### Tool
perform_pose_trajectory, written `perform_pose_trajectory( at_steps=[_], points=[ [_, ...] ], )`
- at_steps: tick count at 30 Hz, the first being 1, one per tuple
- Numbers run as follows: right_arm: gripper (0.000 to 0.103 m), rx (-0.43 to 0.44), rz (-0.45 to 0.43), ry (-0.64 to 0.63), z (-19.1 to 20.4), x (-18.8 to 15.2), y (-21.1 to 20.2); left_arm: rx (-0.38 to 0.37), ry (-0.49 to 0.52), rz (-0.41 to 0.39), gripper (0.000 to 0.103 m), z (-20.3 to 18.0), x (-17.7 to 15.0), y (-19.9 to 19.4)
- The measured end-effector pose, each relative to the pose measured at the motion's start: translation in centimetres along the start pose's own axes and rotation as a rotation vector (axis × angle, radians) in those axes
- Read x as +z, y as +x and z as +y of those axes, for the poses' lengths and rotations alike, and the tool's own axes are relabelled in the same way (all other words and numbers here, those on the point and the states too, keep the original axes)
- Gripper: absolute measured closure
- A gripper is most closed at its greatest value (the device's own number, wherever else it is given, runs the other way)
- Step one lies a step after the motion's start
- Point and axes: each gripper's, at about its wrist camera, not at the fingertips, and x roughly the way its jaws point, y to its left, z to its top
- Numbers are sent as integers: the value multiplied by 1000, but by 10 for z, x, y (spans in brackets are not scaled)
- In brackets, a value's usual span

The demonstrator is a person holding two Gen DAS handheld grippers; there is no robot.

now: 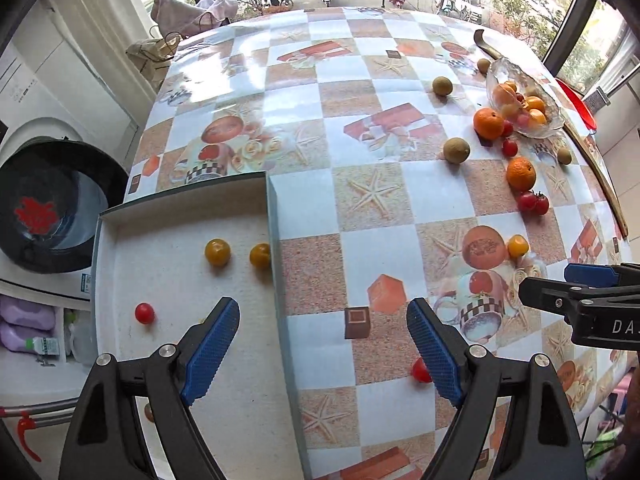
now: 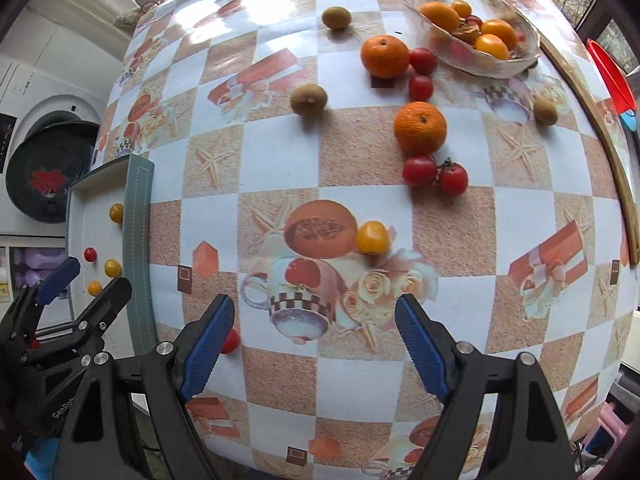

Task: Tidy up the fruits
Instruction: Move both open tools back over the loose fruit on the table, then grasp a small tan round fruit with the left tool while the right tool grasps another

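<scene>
- A box (image 1: 120,220) is sitting at the table's (image 1: 320,60) left edge, holding two yellow tomatoes (image 1: 217,252) and one red tomato (image 1: 144,313).
- The left hand-held gripper (image 1: 323,346) is hanging over the box's right wall, jaws spread wide and pinching nothing.
- A stray red tomato (image 1: 421,370) is lying on the table just beside its right finger.
- The right hand-held gripper (image 2: 315,342) is hovering over the printed cloth, jaws spread and empty.
- A yellow tomato (image 2: 372,237) is lying ahead of it.
- Further right, two oranges (image 2: 420,128), kiwis (image 2: 308,99) and red tomatoes (image 2: 419,171) are lying loose.
- A glass bowl (image 2: 516,60) at the far right is holding more fruit.
</scene>
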Motion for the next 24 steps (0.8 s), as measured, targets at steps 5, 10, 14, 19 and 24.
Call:
perform_pose_trajectory(
  at_steps=[5, 10, 14, 19, 24],
  points=[
    [18, -29, -25, 89, -52, 5, -6, -24, 36, 14, 16, -33, 20, 13],
    [18, -66, -71, 166, -95, 25, -12, -41, 33, 9, 16, -59, 45, 28],
    [18, -104, -122, 201, -121, 47, -16, -50, 29, 3, 16, -75, 68, 43],
    [18, -130, -158, 203, -142, 75, -16, -52, 13, 3, 16, -85, 89, 63],
    [18, -126, -169, 200, -152, 96, -9, -51, -3, 11, 16, -89, 104, 80]
  ],
)
